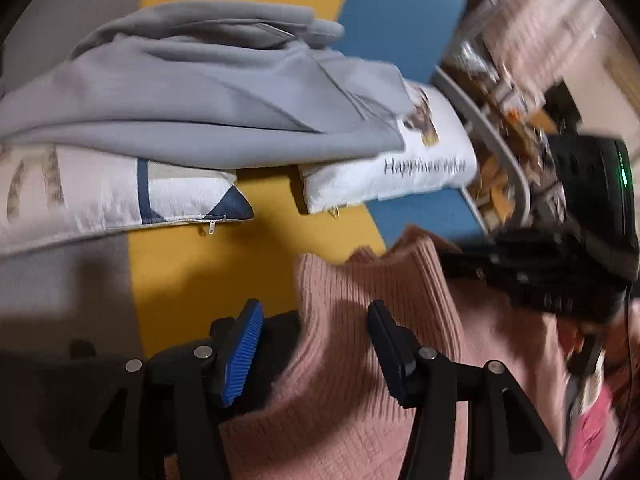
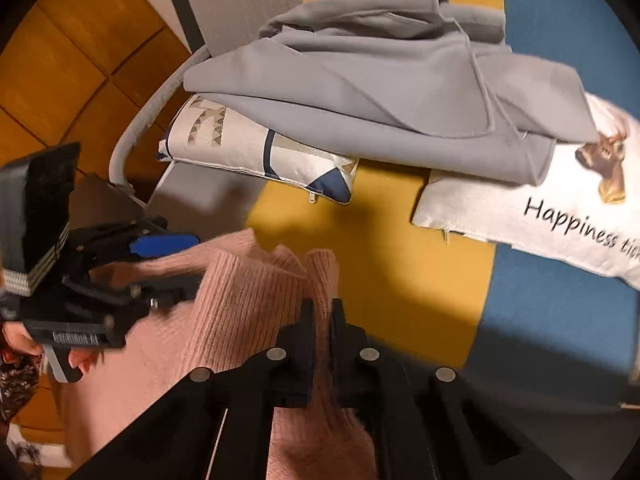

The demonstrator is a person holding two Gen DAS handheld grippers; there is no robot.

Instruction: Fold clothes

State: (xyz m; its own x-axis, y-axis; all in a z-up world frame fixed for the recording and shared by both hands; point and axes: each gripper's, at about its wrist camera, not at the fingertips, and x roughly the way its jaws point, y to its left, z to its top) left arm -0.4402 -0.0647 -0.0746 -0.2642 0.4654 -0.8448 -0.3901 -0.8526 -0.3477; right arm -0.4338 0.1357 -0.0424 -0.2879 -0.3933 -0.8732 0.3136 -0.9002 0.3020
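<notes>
A pink ribbed knit sweater (image 1: 360, 360) hangs between both grippers above a sofa seat with yellow, blue and grey panels (image 1: 192, 264). My left gripper (image 1: 316, 320) is open, its jaws wide apart with the sweater's edge lying between them. My right gripper (image 2: 322, 308) is shut on the sweater (image 2: 248, 300), pinching a bunched fold. The left gripper also shows in the right wrist view (image 2: 160, 256), at the sweater's left side. The right gripper's body shows in the left wrist view (image 1: 560, 264).
A folded grey garment (image 1: 200, 100) lies on two white printed cushions (image 1: 120, 200), (image 1: 420, 172) at the back of the seat. A grey metal rail (image 1: 500, 144) and clutter are to the right. Wooden floor (image 2: 60, 60) lies to the left.
</notes>
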